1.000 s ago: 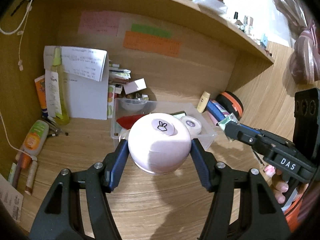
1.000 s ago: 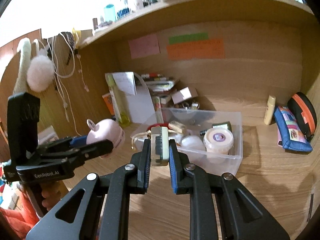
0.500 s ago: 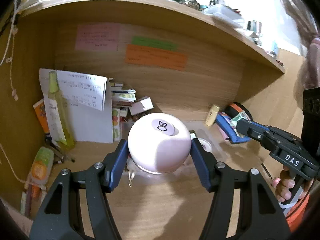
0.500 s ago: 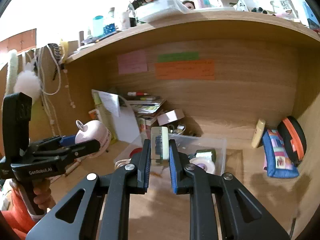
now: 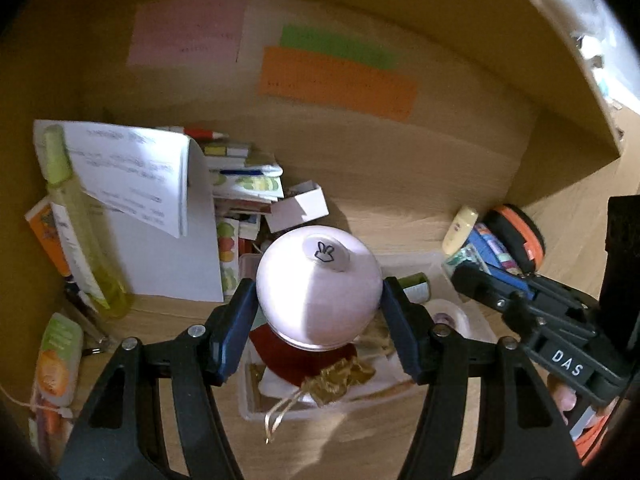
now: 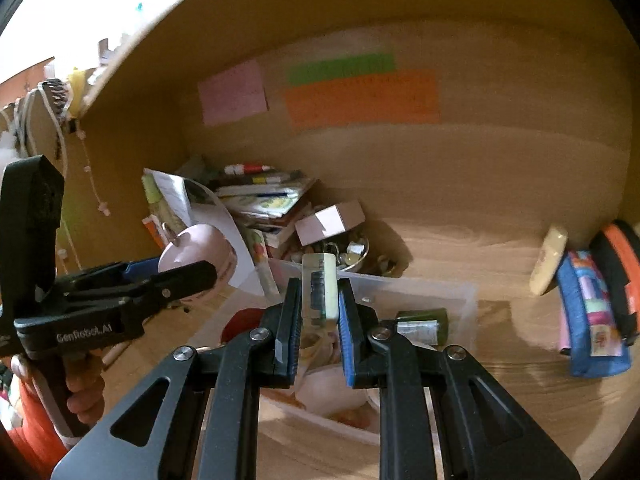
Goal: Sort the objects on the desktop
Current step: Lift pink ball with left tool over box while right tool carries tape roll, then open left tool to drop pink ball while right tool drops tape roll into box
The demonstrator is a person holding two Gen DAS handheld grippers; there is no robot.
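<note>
My left gripper [image 5: 318, 292] is shut on a round pink jar [image 5: 316, 284] whose white cap bears a rabbit mark. It hangs above a clear plastic bin [image 5: 245, 396] that holds a dark red pouch [image 5: 288, 356] with gold ribbon, a tape roll [image 5: 444, 318] and a small green item [image 5: 414, 286]. My right gripper [image 6: 318, 296] is shut on a small pale flat block [image 6: 318, 286] with dark print, over the same bin [image 6: 424, 285]. The right wrist view shows the left gripper [image 6: 188, 276] with the pink jar [image 6: 200, 246] on the left.
A stack of books and papers [image 5: 132, 184] and a yellow-green bottle [image 5: 80, 232] stand at the back left, with a small white box [image 5: 298, 206] beside them. At the right lie a cream tube [image 6: 548, 260], a blue pencil case [image 6: 588, 316] and an orange-black case [image 6: 616, 276]. A shelf overhangs.
Both grippers have moved forward, deeper under the shelf, and the bin now lies right beneath them. Each keeps its hold on its object.
</note>
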